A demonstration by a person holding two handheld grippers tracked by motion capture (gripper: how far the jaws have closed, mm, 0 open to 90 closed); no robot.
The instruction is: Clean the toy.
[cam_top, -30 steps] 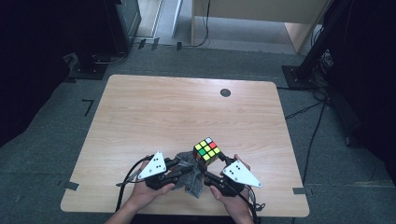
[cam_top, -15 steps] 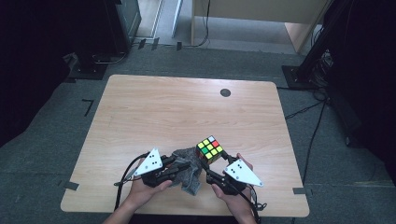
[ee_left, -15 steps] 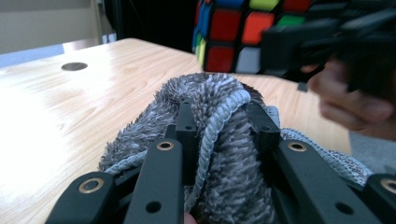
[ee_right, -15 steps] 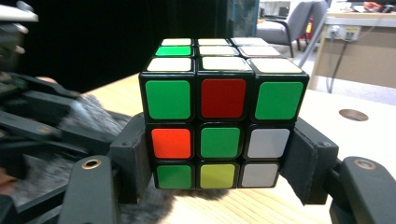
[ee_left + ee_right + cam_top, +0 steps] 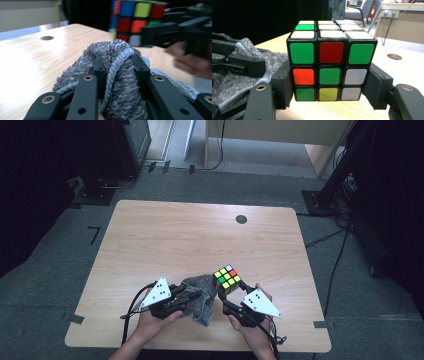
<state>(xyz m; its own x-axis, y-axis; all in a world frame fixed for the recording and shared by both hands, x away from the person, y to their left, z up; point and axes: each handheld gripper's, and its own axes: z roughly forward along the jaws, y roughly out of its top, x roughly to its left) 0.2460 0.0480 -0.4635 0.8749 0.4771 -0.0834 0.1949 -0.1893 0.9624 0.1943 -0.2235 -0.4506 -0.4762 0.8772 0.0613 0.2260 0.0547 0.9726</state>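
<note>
No readable text, labels, brand names, numbers or signs appear in any view. The puzzle cube (image 5: 331, 63) shows plain coloured squares with no printing, the grey cloth (image 5: 117, 75) carries no tag, and the wooden table (image 5: 200, 245) is unmarked. Wall fittings far behind the table are too small and blurred to read

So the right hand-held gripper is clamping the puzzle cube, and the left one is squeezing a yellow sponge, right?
Not quite: the left hand-held gripper squeezes a grey fluffy cloth, not a yellow sponge, as the left gripper view shows. The right hand-held gripper does clamp the puzzle cube.
</note>
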